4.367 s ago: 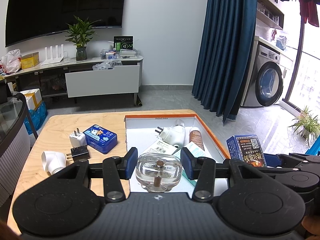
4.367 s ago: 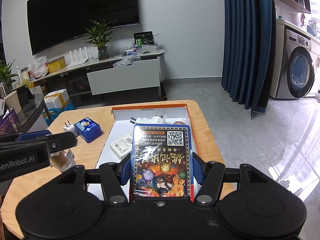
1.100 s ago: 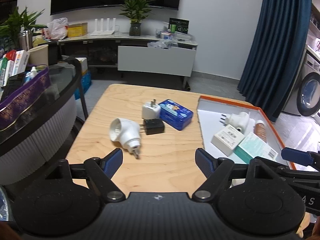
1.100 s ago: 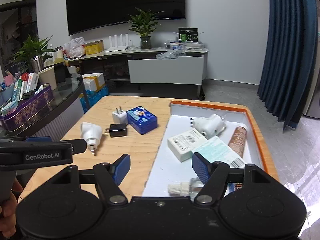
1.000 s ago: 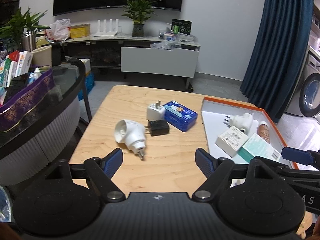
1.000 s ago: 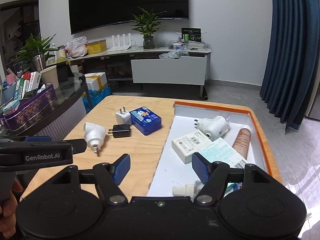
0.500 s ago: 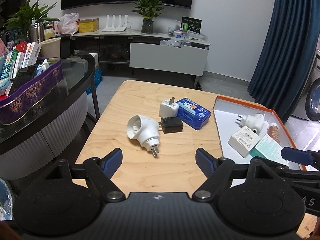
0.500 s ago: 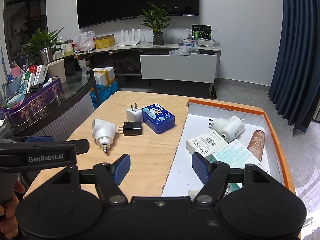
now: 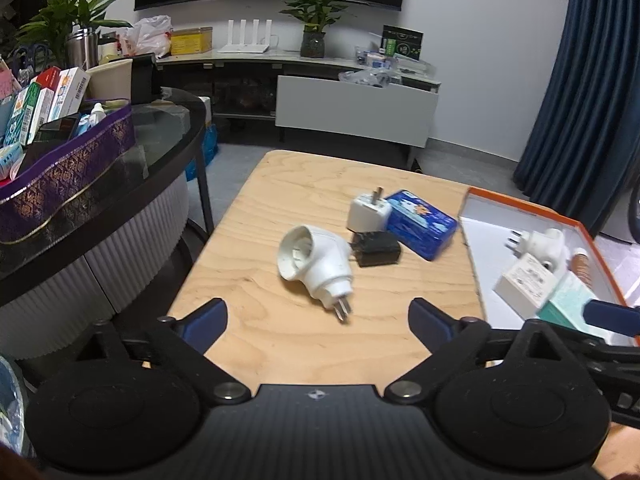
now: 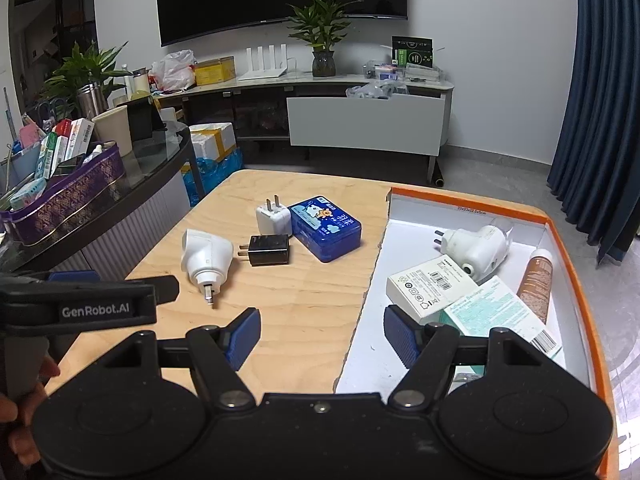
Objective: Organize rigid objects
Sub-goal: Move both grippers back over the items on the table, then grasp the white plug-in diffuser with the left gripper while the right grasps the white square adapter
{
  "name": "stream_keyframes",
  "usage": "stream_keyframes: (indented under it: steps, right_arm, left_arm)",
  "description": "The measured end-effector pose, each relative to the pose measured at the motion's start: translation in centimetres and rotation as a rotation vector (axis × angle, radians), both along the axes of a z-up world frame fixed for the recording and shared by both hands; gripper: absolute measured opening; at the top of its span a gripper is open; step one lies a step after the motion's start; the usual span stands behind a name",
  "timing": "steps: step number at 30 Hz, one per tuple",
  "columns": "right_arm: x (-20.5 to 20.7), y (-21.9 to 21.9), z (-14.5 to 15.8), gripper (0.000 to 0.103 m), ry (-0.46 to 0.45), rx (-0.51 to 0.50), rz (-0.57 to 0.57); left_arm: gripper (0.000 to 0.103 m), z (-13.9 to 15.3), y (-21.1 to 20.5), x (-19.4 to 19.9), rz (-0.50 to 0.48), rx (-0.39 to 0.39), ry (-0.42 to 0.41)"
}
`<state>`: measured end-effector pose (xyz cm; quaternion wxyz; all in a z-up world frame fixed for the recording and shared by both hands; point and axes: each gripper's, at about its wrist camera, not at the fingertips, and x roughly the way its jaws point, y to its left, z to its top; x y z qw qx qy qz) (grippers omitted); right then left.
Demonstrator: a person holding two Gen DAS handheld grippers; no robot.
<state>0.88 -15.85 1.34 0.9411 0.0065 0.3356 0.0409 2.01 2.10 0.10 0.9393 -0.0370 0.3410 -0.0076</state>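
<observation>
On the wooden table (image 9: 280, 200) lie a large white plug adapter (image 9: 316, 266), a black charger (image 9: 378, 249), a small white charger (image 9: 368, 212) and a blue tin (image 9: 422, 229). The orange-rimmed white box (image 10: 472, 196) at the right holds a white plug device (image 10: 476, 247), a white carton (image 10: 426, 286), a green carton (image 10: 494, 314) and a brown tube (image 10: 536, 284). My left gripper (image 9: 318, 322) hangs just short of the white adapter, its jaws opening, nothing between them. My right gripper (image 10: 322, 336) is open and empty over the box's left edge.
A round glass-topped side table (image 9: 160, 148) with a purple tray (image 9: 68, 176) of small boxes stands left of the wooden table. A TV console (image 10: 360, 112) and blue curtain (image 10: 600, 100) are behind. A hand (image 10: 24, 412) holds the left gripper's handle.
Both grippers, which held a glass bottle and a card box earlier, are empty. Both have shifted left toward the loose items. The left jaws stand wider than half a second ago.
</observation>
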Motion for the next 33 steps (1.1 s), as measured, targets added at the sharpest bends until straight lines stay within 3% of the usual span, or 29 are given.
stream_keyframes:
  steps: [12,24,26,28,33]
  right_arm:
    - [3.1,-0.5,-1.7,0.081,0.031,0.016,0.004]
    - [6.8,-0.1,-2.9,0.081,0.044,0.003,0.013]
    - [7.4,0.0,-3.0,0.081,0.047,-0.002,0.015]
    - [8.0,0.1,-3.2,0.081,0.048,-0.006,0.015]
    - [10.1,0.2,-3.5,0.081,0.058,-0.005,0.017]
  left_arm:
    - [0.103,-3.4,1.2,6.8,0.002,0.079,0.063]
    - [0.103,-5.6,1.9,10.8,-0.042,0.032,0.094]
    - [0.092,-5.9,2.0,10.9,-0.068,0.013,0.094]
    - [0.072,-5.7,1.6,10.7,-0.084,0.040,0.074]
    - [0.072,-5.5,2.2,10.5,-0.088,-0.007,0.067]
